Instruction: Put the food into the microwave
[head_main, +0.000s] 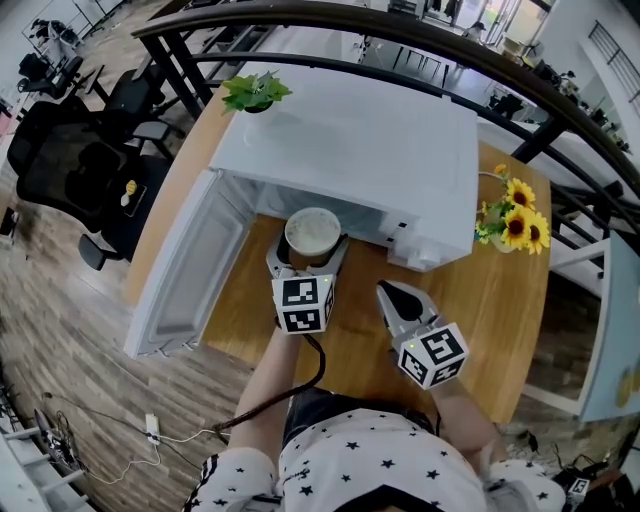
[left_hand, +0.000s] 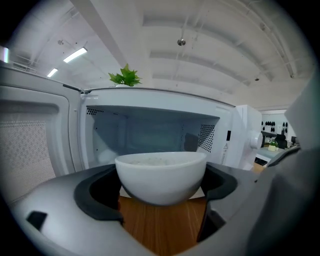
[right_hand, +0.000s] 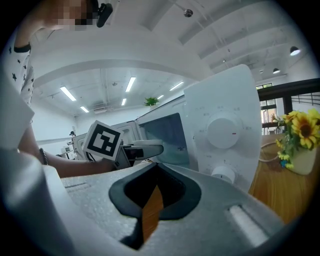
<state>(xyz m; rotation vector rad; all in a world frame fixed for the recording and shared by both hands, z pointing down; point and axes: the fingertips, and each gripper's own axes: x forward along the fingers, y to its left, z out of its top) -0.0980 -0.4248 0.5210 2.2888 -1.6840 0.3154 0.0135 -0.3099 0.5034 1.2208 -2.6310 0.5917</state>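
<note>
White and smooth, the bowl (left_hand: 161, 175) of pale food looks rigid, breakable and slick-sided, with some weight to it. I judge the best hold to be on opposite walls, kept level. The left hand-held gripper (head_main: 309, 250) clasps it that way above the bench (head_main: 480, 300), just before the open microwave (head_main: 380, 150). The right hand-held gripper (head_main: 392, 294) hangs to its right, jaws nearly together and empty.

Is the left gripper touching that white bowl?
Touching. In the left gripper view, the left gripper clamps both sides of the white bowl.
</note>
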